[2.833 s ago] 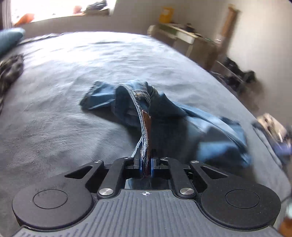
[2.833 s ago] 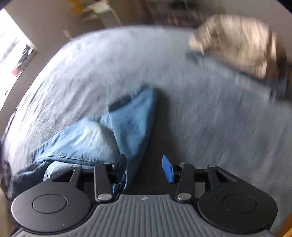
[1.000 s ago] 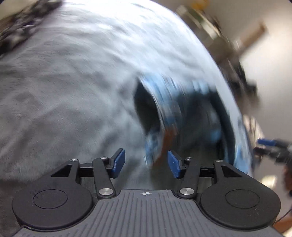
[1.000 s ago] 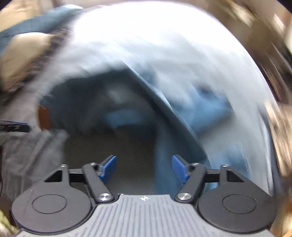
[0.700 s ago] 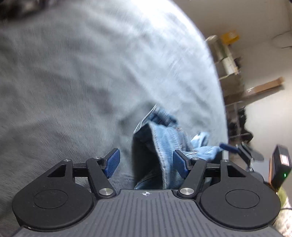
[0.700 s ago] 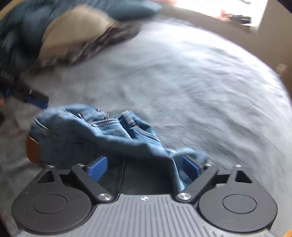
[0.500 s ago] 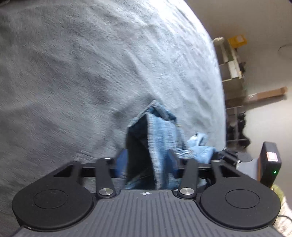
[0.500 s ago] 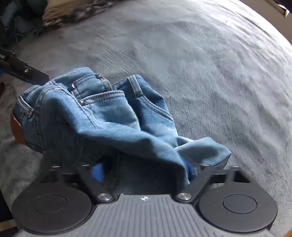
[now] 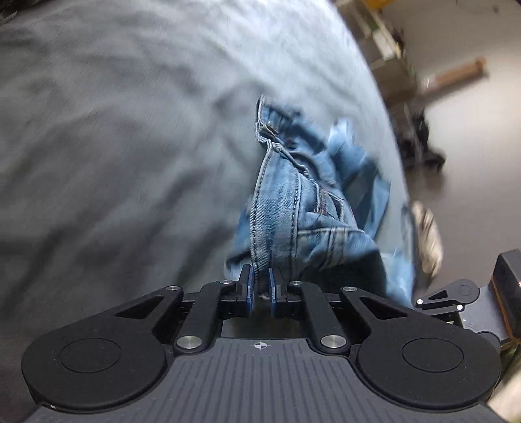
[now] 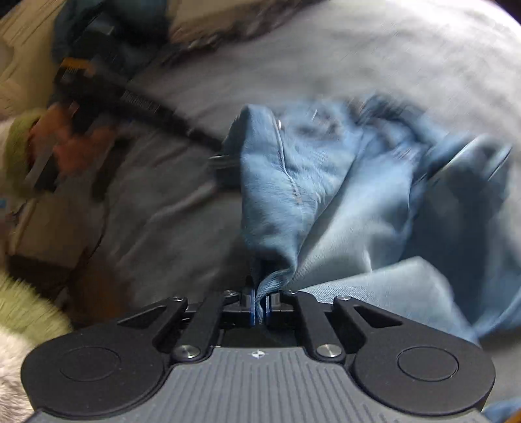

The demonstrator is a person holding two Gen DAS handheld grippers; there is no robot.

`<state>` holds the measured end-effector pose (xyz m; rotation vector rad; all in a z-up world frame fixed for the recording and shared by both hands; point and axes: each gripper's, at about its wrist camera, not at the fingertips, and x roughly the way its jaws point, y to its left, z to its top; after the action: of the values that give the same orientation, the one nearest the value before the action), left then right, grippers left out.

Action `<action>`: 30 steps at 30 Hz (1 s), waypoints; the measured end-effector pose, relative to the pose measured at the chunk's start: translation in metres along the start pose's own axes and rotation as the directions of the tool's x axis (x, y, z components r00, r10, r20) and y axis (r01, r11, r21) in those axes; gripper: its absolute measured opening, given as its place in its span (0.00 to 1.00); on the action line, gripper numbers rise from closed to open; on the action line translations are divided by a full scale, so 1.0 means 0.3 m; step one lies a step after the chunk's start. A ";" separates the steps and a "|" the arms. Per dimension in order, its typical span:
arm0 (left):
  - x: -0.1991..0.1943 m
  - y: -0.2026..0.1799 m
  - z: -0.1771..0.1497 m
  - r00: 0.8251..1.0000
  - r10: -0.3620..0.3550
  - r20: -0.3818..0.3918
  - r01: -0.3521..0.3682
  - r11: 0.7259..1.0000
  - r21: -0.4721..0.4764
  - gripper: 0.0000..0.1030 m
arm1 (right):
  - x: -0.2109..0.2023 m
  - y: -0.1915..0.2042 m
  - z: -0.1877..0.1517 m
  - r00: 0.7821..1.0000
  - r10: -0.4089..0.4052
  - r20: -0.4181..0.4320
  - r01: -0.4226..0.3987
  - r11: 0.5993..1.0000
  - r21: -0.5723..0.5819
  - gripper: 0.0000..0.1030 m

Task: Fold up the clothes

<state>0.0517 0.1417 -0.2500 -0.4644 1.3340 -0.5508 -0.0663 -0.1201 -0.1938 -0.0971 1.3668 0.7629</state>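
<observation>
Left wrist view, nearest first: the left tool [image 9: 259, 288] has its blue pads closing on a stitched seam edge of the jeans [image 9: 293, 208], with the denim between the pads and running straight up toward 12 o'clock. From that pinch the jeans bunch out to 1 and 2 o'clock in a crumpled heap on the grey bed [image 9: 114, 130]. At 3 o'clock, low by the frame edge, part of the right tool [image 9: 456, 294] shows. Farther off, at 1 o'clock, blurred shelves and floor clutter sit past the bed's edge.

Right wrist view, nearest first: the right tool [image 10: 259, 307] is likewise closing, its pads nipping a thin fold of pale denim [image 10: 325, 201], the inner side of the cloth. The fabric climbs from the pinch to 12 o'clock and spreads wide to 2 and 3 o'clock. At 10 o'clock the left tool [image 10: 208, 143] reaches in to the jeans' far edge, a hand [image 10: 75, 149] behind it. Beyond, at 11 o'clock, lies a blurred pile of other clothes [image 10: 195, 22].

As I judge it, folding has barely begun: the jeans are still a rumpled lump with no flat panel and no crease laid. Both grips look just taken; spreading the jeans out and making every fold remain.
</observation>
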 end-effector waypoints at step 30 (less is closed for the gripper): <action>0.072 0.191 -0.170 0.998 0.055 -0.014 -0.055 0.914 -0.402 0.54 | -0.101 -0.279 0.267 0.966 -0.183 0.185 0.052 0.833 0.551 0.74</action>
<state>0.0109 0.1732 -0.3108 -0.7603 1.4624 -0.2251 0.0461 -0.1579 -0.1776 0.3462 1.2915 0.2470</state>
